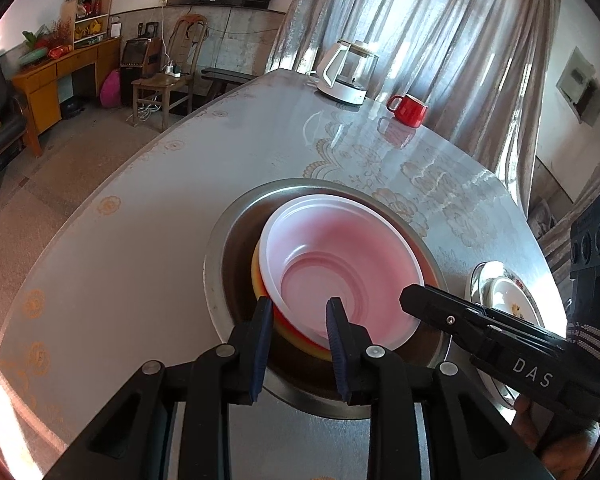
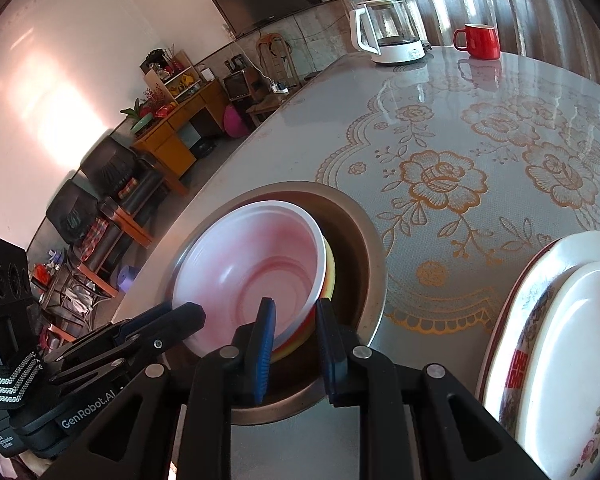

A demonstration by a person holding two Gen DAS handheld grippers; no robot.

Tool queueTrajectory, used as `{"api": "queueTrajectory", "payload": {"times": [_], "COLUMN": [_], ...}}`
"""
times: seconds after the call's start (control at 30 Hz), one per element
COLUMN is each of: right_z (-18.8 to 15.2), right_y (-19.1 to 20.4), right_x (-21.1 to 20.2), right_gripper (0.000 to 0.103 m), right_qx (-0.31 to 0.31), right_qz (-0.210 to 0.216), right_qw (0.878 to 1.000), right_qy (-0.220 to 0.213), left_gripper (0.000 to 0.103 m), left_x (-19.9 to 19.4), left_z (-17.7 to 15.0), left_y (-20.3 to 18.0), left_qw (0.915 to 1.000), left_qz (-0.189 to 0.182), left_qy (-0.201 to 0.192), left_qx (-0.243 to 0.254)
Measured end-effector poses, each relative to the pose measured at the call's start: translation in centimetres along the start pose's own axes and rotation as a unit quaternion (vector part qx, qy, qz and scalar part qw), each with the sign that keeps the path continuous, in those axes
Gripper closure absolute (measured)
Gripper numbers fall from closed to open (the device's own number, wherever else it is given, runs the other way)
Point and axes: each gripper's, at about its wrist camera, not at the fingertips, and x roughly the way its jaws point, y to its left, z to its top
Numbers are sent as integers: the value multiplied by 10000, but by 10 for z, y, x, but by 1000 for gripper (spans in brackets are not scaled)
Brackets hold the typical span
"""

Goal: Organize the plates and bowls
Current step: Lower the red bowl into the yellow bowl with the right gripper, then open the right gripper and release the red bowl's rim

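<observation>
Nearest, the left gripper [image 1: 298,322] straddles the near rim of the white translucent plastic bowl [image 1: 340,264], one blue pad outside and one inside; whether the pads press the rim cannot be told. The right gripper [image 2: 294,326] straddles the same rim from the right side, and its grip likewise cannot be told. That bowl tops a stack with a yellow bowl [image 1: 260,292] beneath, all sitting in a wide steel basin [image 1: 216,256] on the floral-patterned table [image 2: 440,176]. Just right lie stacked flowered ceramic plates [image 2: 560,360]. Farther off stand a red mug [image 1: 410,109] and a white-based glass kettle [image 1: 346,74].
</observation>
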Motion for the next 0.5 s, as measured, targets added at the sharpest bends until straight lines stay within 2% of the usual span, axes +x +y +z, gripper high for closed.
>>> {"api": "queueTrajectory", "payload": {"times": [0.5], "right_z": [3], "right_y": [3], "right_x": [-3], "right_gripper": [81], "right_qx": [-115], "right_qz": [-140], "right_qw": [9998], "right_qy": [-73], "left_gripper": [74], "left_x": [-3], "left_z": [-5], "left_y": [-6], "left_qw": [9999], "left_qz": [42], "left_qy": [-60], "left_qx": [152]}}
